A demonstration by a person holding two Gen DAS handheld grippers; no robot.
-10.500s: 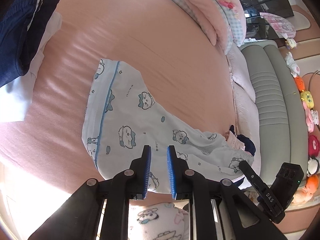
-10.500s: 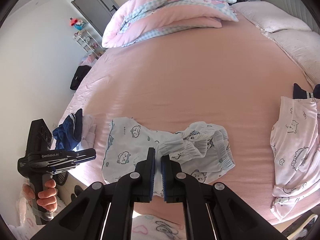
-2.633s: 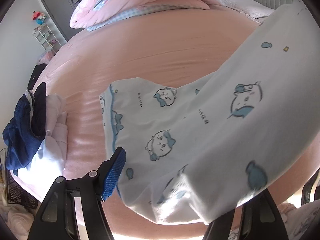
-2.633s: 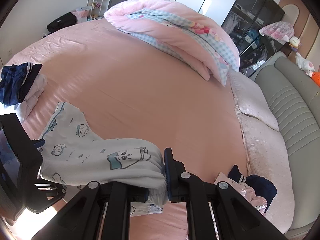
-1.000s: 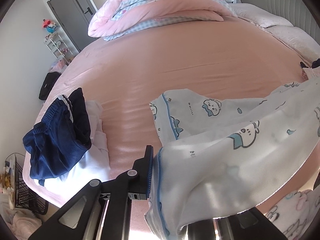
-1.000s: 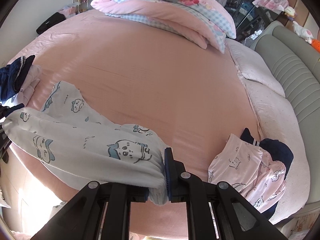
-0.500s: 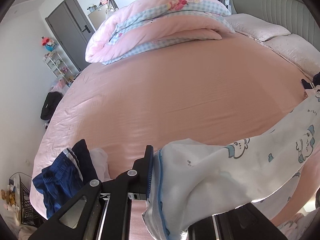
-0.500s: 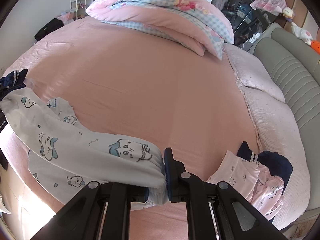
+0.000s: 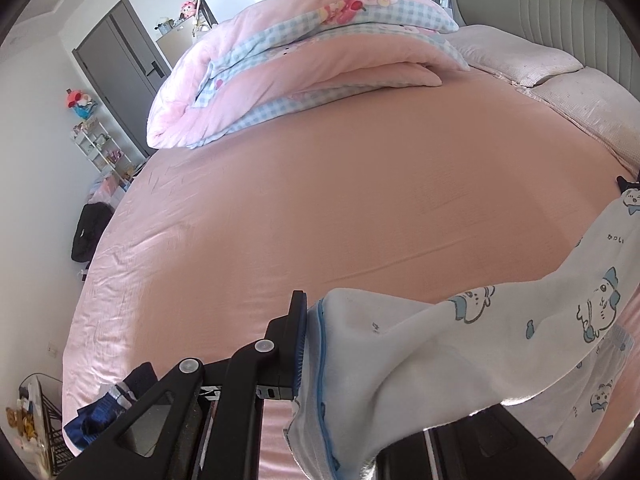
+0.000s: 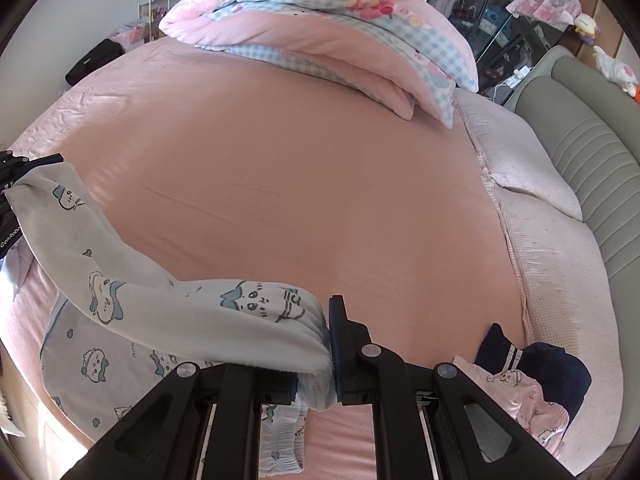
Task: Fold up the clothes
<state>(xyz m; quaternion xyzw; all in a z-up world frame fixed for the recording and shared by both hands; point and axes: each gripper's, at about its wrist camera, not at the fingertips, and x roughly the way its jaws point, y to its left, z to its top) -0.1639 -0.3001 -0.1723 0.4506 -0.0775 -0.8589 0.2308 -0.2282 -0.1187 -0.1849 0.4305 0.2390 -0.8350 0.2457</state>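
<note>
The pale blue pyjama garment [image 10: 168,312], printed with small cartoon cats, hangs stretched between the two tools above the near edge of the pink bed [image 10: 320,184]. The right tool [image 10: 320,344] pinches one bunched end between its blue pads, and the left tool [image 9: 316,344] clamps the opposite end along a blue-piped edge; only one of its fingers [image 9: 298,340] shows, the other being hidden under the cloth. The fabric sags in a shallow arc between them, and a lower layer droops toward the sheet. Holding it by two ends and clear of the mattress probably lets the cloth fall straight, so it can be laid down flat or doubled over along a clean line.

Small writing is printed on the fabric: in the left wrist view a short run of Japanese characters [image 9: 615,239] shows beside a cat face, too small to read surely. In the right wrist view the body of the left tool at the far left edge bears white lettering [image 10: 9,237] that starts "GenRobo", the rest cut off.

Further out, a pink pyjama piece with a dark navy garment [image 10: 532,380] lies crumpled at the bed's right near corner, another navy item [image 9: 108,412] sits at the left near corner, and a folded pink and blue-check duvet [image 10: 340,28] rests at the far side.
</note>
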